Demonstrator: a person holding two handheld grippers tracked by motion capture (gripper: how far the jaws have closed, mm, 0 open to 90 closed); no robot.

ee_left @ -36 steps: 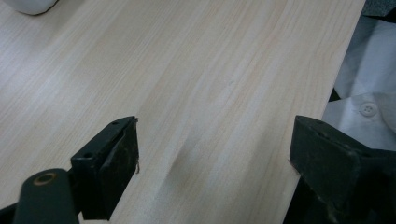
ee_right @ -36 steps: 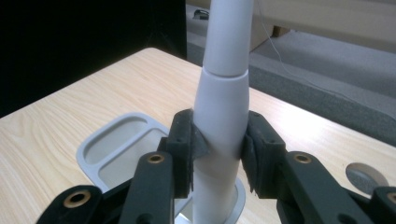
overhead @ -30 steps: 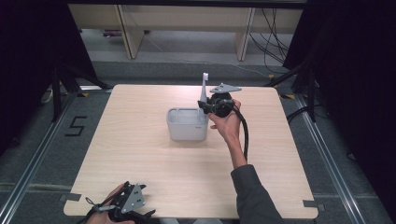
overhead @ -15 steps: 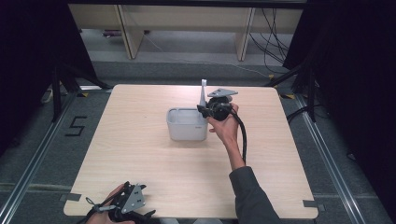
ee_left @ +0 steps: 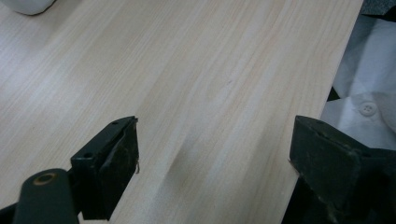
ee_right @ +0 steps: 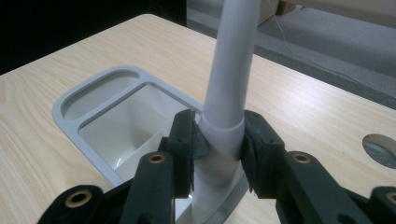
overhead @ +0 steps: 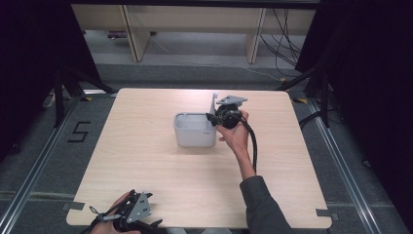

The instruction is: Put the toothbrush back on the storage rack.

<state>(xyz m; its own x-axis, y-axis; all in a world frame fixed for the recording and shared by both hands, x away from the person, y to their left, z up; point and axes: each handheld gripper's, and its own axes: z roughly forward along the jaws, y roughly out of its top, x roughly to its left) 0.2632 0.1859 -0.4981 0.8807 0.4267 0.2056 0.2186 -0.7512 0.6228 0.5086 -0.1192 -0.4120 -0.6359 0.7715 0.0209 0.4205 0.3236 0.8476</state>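
A pale grey bin point(overhead: 195, 130) with a divided inside stands at the middle of the wooden table point(overhead: 146, 165). My right gripper point(overhead: 213, 118) is at the bin's right rim, shut on a white round-handled utensil point(overhead: 214, 101) that stands nearly upright. In the right gripper view both jaws clamp the utensil point(ee_right: 231, 70) low on its shaft, right over the bin's rim point(ee_right: 70, 100). Its lower end dips behind the right gripper point(ee_right: 218, 135). My left gripper point(overhead: 148, 224) rests at the table's near left edge. It stands open point(ee_left: 212, 154) over bare wood, holding nothing.
A round hole point(ee_right: 380, 149) is cut in the tabletop to the right of the bin. The person's white shirt point(ee_left: 364, 112) is just off the near edge. Shelf legs point(overhead: 134, 34) and cables point(overhead: 287, 44) lie beyond the far edge.
My right gripper has come down and slightly nearer with the white utensil, closer to the bin's rim. The left gripper has stayed put.
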